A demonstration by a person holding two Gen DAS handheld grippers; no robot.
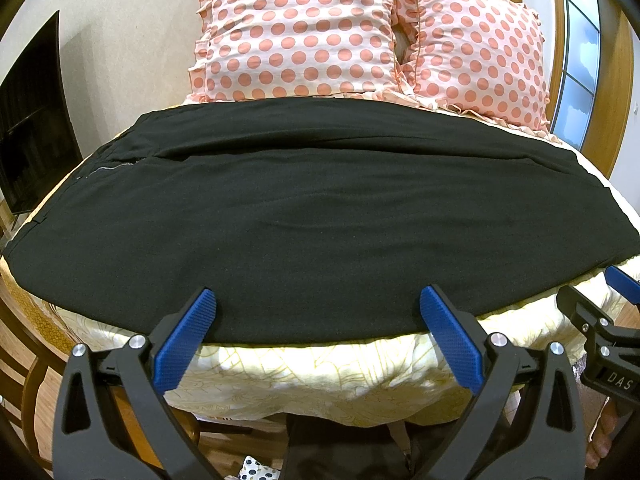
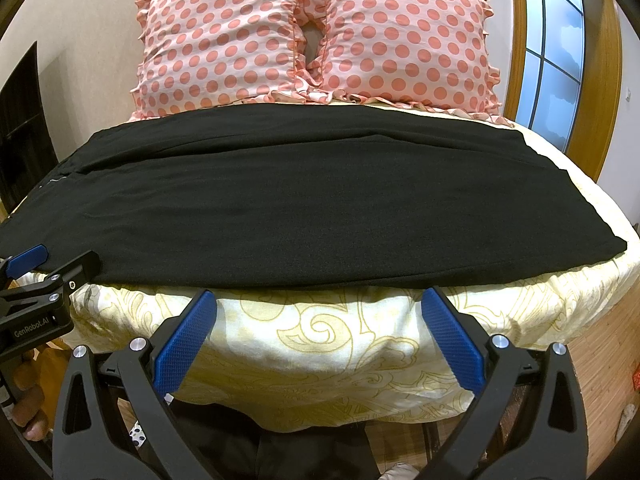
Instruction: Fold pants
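Two grippers face a bed (image 2: 320, 340) on which the black pants (image 1: 304, 220) lie spread flat across the mattress, their long axis running side to side. Taking the pants as the landmark: the waist end, with a short metallic zipper (image 1: 110, 168) showing, is at their left; the leg end reaches toward the right edge of the mattress. Beyond the pants' far edge, two pink polka-dot pillows (image 2: 224, 40) stand side by side, touching the wall. Below the pants' near edge hangs a cream bedcover with a yellow scroll pattern (image 2: 328, 332). The left gripper (image 1: 318, 300) is held at the pants' near edge with its jaws spread wide; its blue fingertips (image 1: 200, 312) overlap the black cloth in the left wrist view, but whether they touch it cannot be told, and nothing is clamped between them. The right gripper (image 2: 320, 300) hovers just below the pants' near hem, over the bedcover, jaws likewise wide apart and holding nothing. In the right wrist view the left gripper (image 2: 52, 264) appears at the pants' near left corner; in the left wrist view the right gripper (image 1: 612, 292) shows at their near right. A dark screen (image 1: 32, 128) stands left of the pants, and a window with a wooden frame (image 2: 552, 40) lies to their far right.
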